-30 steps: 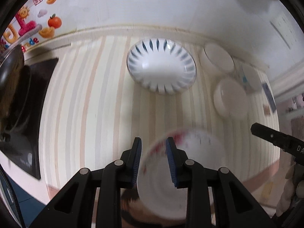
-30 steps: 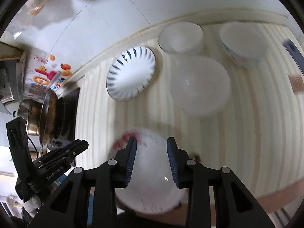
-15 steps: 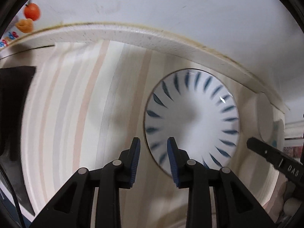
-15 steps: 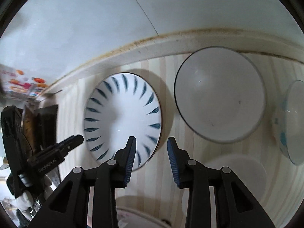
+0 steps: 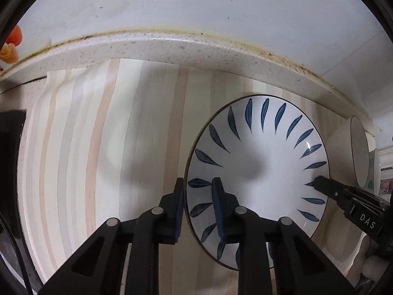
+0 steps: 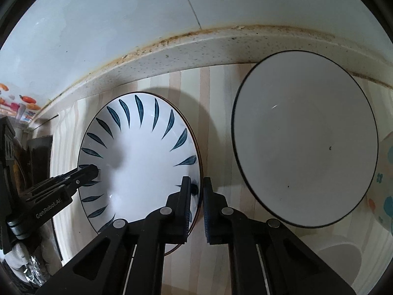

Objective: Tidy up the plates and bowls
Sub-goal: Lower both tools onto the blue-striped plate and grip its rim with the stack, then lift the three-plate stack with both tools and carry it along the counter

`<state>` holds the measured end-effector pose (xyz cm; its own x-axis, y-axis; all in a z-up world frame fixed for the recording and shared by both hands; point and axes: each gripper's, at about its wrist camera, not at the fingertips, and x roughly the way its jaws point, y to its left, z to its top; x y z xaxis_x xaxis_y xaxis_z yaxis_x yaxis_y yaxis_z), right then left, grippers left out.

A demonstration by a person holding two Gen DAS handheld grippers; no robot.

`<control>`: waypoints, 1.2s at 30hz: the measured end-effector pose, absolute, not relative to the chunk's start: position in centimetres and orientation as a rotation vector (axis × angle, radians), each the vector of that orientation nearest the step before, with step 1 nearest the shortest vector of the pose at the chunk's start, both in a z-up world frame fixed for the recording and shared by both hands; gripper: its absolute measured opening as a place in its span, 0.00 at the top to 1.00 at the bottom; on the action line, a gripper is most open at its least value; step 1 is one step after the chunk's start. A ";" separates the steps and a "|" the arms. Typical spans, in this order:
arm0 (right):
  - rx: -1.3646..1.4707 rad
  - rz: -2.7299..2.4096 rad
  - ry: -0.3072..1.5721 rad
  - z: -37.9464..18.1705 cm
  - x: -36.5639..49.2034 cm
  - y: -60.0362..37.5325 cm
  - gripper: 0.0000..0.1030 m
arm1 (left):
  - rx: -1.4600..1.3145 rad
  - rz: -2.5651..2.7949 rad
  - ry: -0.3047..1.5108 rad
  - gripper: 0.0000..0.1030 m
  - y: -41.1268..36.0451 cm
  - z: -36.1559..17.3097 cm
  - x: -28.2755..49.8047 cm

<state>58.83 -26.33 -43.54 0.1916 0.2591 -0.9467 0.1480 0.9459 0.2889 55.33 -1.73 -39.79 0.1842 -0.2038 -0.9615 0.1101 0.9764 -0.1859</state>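
Note:
A white plate with blue leaf strokes lies flat on the striped counter near the back ledge. My left gripper straddles its left rim, one pad outside and one inside, jaws closing onto the rim. The right gripper pinches the opposite rim of the same plate, its jaws also closing. Each gripper's tip shows in the other view: the right gripper and the left gripper. A large white bowl with a dark rim stands just right of the plate.
A patterned bowl peeks in at the far right, and a plain white dish sits in front of the big bowl. A black stove borders the counter on the left. The speckled back ledge and wall are close behind.
Both grippers came forward and down from above a red-patterned plate to the blue-leaf plate. Their jaws narrowed onto its opposite rims.

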 end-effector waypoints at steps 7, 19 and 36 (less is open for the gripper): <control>0.300 0.096 1.342 -41.2 57.4 -25.9 0.90 | -0.079 -0.225 1.329 0.81 -1.6 -37.7 52.3; 0.309 0.127 1.239 -33.4 50.0 -26.1 0.90 | -0.058 -0.274 1.224 0.81 -1.1 -30.4 45.4; 0.346 0.114 1.205 -30.0 35.0 -26.5 0.90 | -0.041 -0.353 1.231 0.81 -1.8 -28.5 34.3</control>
<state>34.98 -26.52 -29.99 0.3595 0.2685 -0.8937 0.0961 0.9420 0.3216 34.27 -1.78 -28.49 0.2862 -0.2858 -0.9146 0.2422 0.9451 -0.2195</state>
